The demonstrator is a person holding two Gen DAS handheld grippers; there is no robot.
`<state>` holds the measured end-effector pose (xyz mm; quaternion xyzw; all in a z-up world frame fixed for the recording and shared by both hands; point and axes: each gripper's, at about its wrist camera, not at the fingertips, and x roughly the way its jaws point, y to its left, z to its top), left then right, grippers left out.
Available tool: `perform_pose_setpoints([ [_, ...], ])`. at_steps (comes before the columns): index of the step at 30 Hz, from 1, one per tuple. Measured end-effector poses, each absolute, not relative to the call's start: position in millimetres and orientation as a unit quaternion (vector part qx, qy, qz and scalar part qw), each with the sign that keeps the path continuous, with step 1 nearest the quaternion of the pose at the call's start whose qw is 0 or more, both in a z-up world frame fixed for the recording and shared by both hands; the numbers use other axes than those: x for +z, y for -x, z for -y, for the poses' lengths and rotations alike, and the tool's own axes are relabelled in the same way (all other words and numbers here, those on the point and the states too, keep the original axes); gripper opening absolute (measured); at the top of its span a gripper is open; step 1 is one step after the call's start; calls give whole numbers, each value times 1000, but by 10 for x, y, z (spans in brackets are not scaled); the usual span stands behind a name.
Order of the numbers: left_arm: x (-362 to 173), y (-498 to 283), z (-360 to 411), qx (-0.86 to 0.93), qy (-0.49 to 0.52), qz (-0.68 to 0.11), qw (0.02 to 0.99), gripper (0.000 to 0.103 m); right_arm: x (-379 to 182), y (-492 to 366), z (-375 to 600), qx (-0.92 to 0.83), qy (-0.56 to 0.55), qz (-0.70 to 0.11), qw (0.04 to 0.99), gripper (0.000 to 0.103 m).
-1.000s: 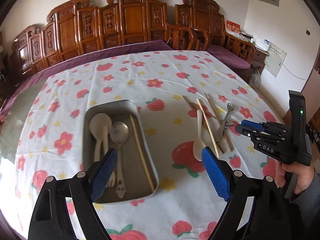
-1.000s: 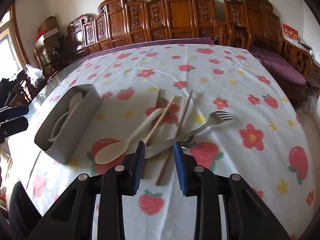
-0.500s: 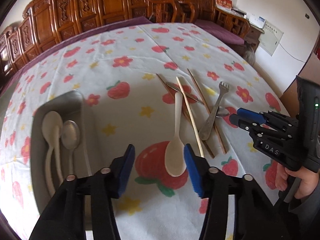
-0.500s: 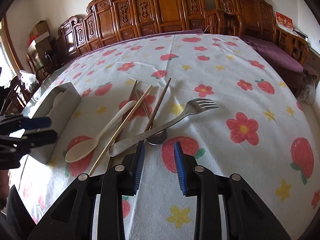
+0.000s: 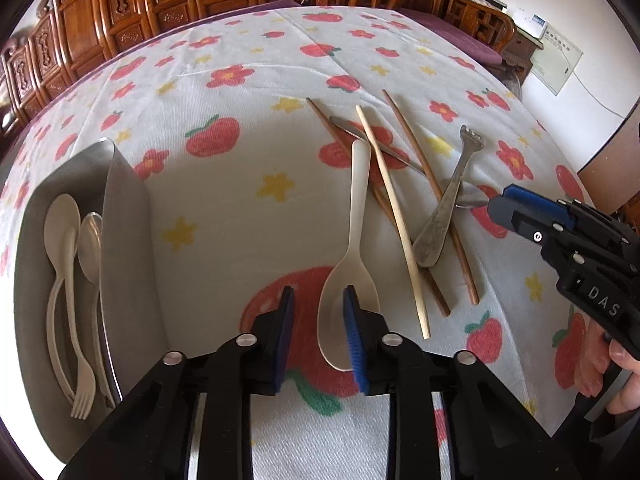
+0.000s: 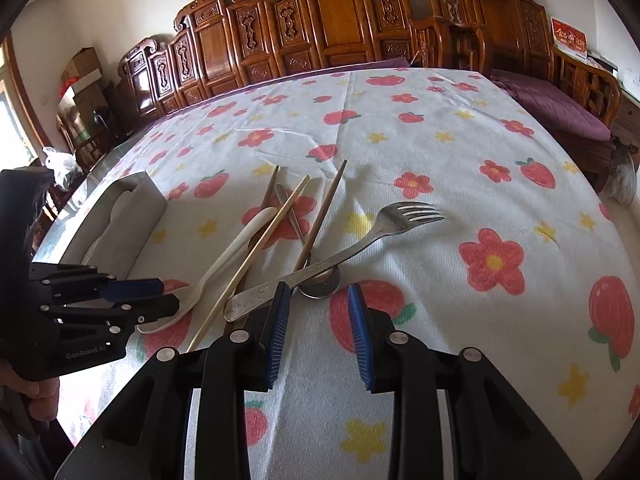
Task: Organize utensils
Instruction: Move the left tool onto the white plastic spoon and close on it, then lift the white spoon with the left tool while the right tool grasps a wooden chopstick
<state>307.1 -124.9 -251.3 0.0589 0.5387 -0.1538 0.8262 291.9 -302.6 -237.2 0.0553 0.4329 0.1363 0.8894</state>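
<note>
Centrally, on the strawberry-print tablecloth (image 5: 248, 168), lies a loose heap of utensils. Left gripper (image 5: 319, 332): its jaws have just been closing and now stand narrowly apart over the bowl of the cream plastic spoon (image 5: 352, 264); the right blue pad overlaps the bowl's edge, but whether either pad presses on it cannot be told from these views. The spoon's handle points away from the camera, toward the far side of the table.

Just right of the spoon lies a pale chopstick (image 5: 394, 216), crossing two dark brown chopsticks (image 5: 430, 184) and the handle of a metal spoon (image 5: 372, 138). A metal fork (image 6: 360, 246) rests across this heap, tines toward the far right in the right wrist view, handle end just ahead of the right gripper's left pad.

Right gripper (image 6: 318, 328): jaws partly apart, nothing between them, hovering near the fork handle and the metal spoon's bowl.

At the left stands a metal tray (image 5: 124, 240), well apart from the heap, holding a cream spoon (image 5: 60, 220), a second metal spoon (image 5: 90, 240) and a cream fork (image 5: 82, 384).
</note>
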Motion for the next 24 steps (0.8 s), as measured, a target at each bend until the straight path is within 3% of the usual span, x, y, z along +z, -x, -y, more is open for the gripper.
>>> perform_pose_setpoints([
  [8,-2506,-3025,1166,-172,-10,-552,816,2,-2329,-2888,2954,144,-54,-429,890,33],
  [24,-2104,-2685,906,-145,-10,-490,860,1,-2304,-2782,2678,180,-49,-425,886,33],
])
